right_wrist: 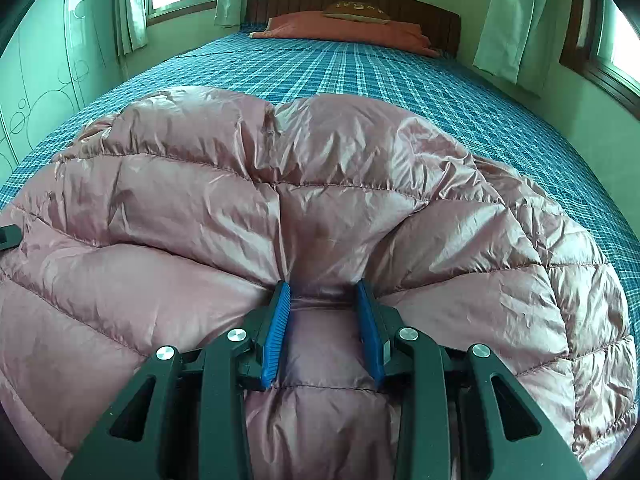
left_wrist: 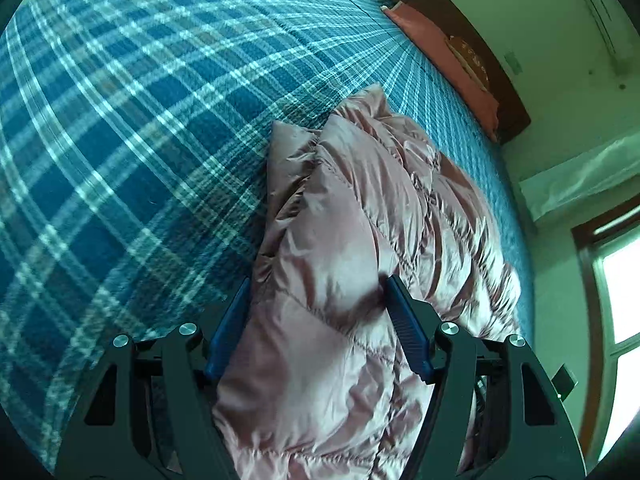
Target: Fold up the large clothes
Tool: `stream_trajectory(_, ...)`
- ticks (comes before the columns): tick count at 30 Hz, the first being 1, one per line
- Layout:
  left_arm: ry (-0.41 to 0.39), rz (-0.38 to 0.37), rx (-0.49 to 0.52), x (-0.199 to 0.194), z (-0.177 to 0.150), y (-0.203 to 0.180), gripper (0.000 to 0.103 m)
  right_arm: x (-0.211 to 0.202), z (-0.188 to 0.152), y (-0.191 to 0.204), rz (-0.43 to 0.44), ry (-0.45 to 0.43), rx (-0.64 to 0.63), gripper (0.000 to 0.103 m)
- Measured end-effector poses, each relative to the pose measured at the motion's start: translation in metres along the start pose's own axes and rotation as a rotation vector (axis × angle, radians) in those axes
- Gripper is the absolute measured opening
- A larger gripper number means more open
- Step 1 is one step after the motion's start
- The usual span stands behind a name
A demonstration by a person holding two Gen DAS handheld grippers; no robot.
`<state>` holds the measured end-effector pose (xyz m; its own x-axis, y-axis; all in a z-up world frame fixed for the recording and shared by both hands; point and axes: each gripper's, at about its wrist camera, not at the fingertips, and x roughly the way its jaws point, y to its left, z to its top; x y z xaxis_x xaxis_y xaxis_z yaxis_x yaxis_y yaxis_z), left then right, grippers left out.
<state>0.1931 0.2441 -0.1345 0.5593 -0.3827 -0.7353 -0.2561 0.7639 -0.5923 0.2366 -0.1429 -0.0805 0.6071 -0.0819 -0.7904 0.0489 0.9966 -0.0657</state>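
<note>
The down jacket [right_wrist: 304,184] is dusty pink, glossy, quilted in stitched horizontal channels and heavily creased. It lies bunched on a bed with a blue plaid sheet [right_wrist: 360,72]. In the left wrist view the jacket [left_wrist: 352,216] runs lengthwise away from the camera toward the headboard [left_wrist: 452,28].

The right gripper [right_wrist: 324,292] pinches a fold of jacket fabric between its blue pads. The left gripper [left_wrist: 316,292] has a thick fold between wider-set pads; contact is visible on both.

A pink pillow [right_wrist: 344,30] lies at the headboard. The cushion [right_wrist: 356,12] above it bears unreadable lettering.
</note>
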Motion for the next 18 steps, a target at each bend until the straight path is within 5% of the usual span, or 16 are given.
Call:
stream_trajectory(7, 0.005, -0.096, -0.074, 0.009, 0.001, 0.004, 0.069, -0.001, 0.0, 0.001, -0.003, -0.002, 0.0, 0.035)
stream_trajectory(16, -0.018, -0.113, -0.128, 0.013, 0.005, 0.003, 0.069, -0.001, 0.0, 0.002, -0.008, -0.003, -0.001, 0.035)
stream_trajectory(18, -0.015, -0.098, -0.095, 0.016, 0.005, -0.002, 0.061, -0.001, 0.0, 0.002, -0.011, -0.003, -0.003, 0.035)
